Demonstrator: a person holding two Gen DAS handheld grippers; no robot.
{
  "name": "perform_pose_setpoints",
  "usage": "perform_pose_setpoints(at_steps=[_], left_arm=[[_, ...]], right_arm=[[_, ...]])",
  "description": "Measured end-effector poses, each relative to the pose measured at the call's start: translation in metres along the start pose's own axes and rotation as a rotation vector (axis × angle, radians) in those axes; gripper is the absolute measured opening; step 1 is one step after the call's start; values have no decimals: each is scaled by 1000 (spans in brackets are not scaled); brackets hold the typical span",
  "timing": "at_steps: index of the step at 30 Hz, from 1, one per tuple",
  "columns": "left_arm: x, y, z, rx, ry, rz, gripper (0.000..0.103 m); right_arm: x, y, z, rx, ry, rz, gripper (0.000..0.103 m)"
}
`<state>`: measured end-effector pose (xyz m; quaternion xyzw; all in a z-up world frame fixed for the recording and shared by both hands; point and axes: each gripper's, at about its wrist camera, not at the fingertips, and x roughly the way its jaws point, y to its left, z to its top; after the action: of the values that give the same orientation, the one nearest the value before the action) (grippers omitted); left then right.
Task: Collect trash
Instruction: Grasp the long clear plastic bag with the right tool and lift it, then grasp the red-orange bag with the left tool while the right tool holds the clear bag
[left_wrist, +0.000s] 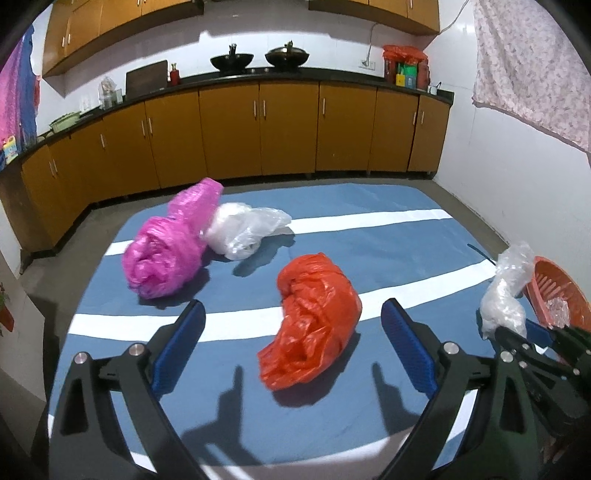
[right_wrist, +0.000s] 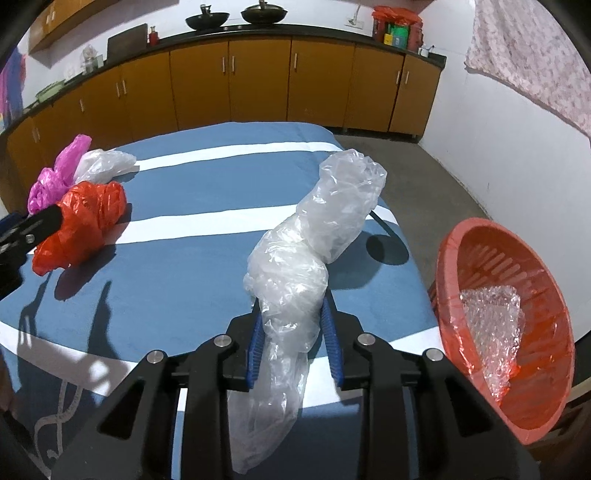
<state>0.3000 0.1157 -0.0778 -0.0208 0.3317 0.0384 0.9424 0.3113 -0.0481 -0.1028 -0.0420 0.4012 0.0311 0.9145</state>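
Observation:
My left gripper (left_wrist: 293, 312) is open above the blue striped cloth (left_wrist: 388, 199), its jaws either side of a crumpled red plastic bag (left_wrist: 314, 317). A pink bag (left_wrist: 170, 243) and a white bag (left_wrist: 243, 229) lie behind it. My right gripper (right_wrist: 295, 321) is shut on a clear plastic bag (right_wrist: 314, 240) and holds it up beside the orange basket (right_wrist: 491, 258); this also shows in the left wrist view (left_wrist: 506, 295). Bubble wrap (right_wrist: 491, 325) lies in the basket. The red bag (right_wrist: 81, 221), pink bag (right_wrist: 55, 173) and white bag (right_wrist: 107, 162) show at left.
Brown kitchen cabinets (left_wrist: 258, 133) run along the far wall under a dark counter with two woks (left_wrist: 258, 59). A patterned cloth (left_wrist: 535, 74) hangs on the right wall. Grey floor (right_wrist: 417, 173) lies between the cloth-covered surface and the wall.

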Motion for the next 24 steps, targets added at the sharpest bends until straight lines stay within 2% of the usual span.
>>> perform_pose_setpoints(at_steps=[9, 15, 19, 24], left_arm=[[39, -8, 7, 21, 97, 12, 91], [58, -9, 7, 0, 155, -8, 73], [62, -10, 6, 1, 176, -21, 51], [60, -11, 7, 4, 163, -23, 46]], right_arm=[[2, -2, 0, 2, 9, 21, 30], [3, -5, 0, 8, 13, 34, 30], [4, -6, -1, 11, 16, 40, 30], [3, -6, -2, 11, 14, 42, 30]])
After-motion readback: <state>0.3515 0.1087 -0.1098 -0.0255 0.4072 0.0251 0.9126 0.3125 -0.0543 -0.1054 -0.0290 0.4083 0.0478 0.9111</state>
